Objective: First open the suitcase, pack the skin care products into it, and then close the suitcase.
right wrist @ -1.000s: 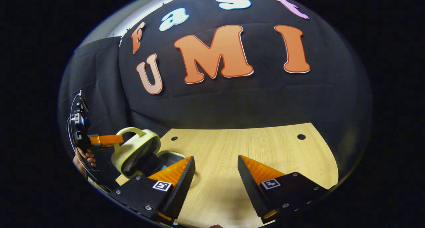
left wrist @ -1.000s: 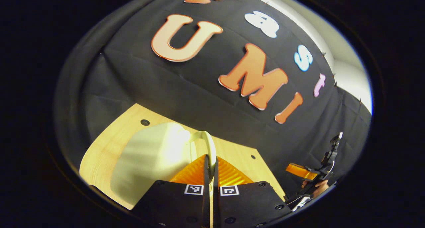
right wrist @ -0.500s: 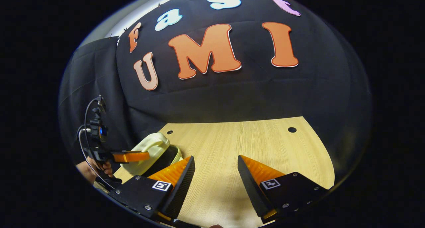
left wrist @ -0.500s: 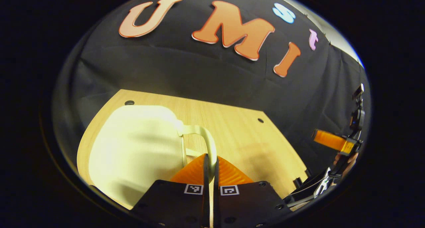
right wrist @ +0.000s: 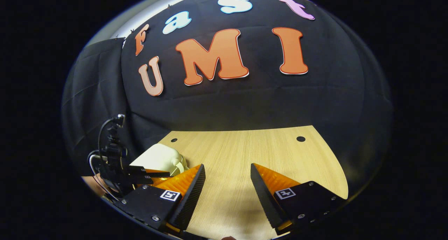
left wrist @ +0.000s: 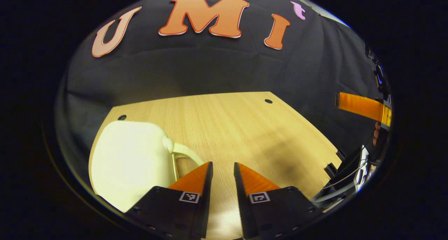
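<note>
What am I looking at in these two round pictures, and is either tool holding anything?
Each picture comes from a camera riding on a hand-held two-finger gripper, looking forward along its fingers. In the left gripper view, the left gripper stands slightly open over the wooden table, gripping nothing; the pale suitcase lies shut beside it, its handle free. The other gripper shows at the right edge. In the right gripper view, the right gripper is wide open and empty, with the suitcase at far left.
</note>
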